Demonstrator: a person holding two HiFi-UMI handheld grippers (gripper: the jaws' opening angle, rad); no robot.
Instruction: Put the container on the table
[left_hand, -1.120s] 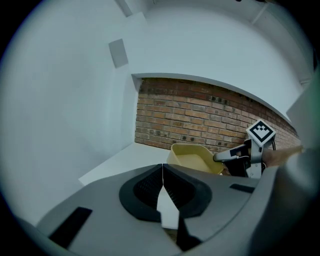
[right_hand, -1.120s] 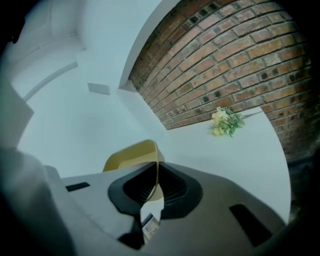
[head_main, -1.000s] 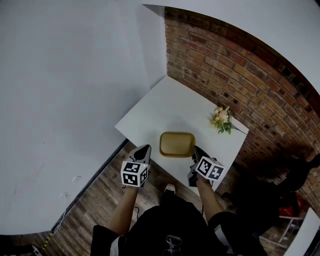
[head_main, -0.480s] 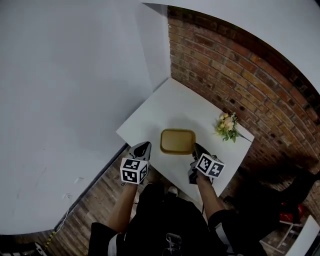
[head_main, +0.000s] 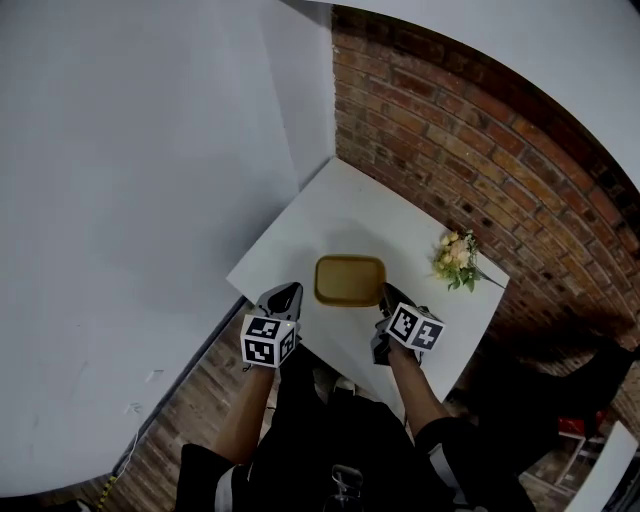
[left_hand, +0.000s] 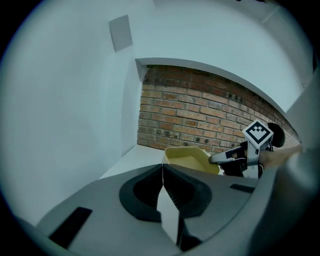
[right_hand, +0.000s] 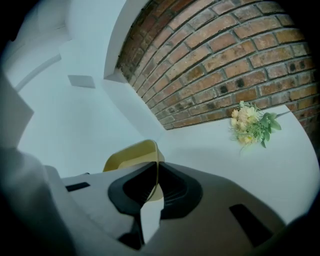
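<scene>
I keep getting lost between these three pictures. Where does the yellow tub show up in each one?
Head view: the yellow container is at centre, by the near edge of the white table.
Left gripper view: right of centre, just above the shut jaws.
Right gripper view: left of centre, its rim pinched between the jaws.
Shared landmark: the brick wall behind the table, seen in all three.

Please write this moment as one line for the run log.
right claw: shut on container rim | left claw: shut, empty | container: over table near edge | flowers: on table
</scene>
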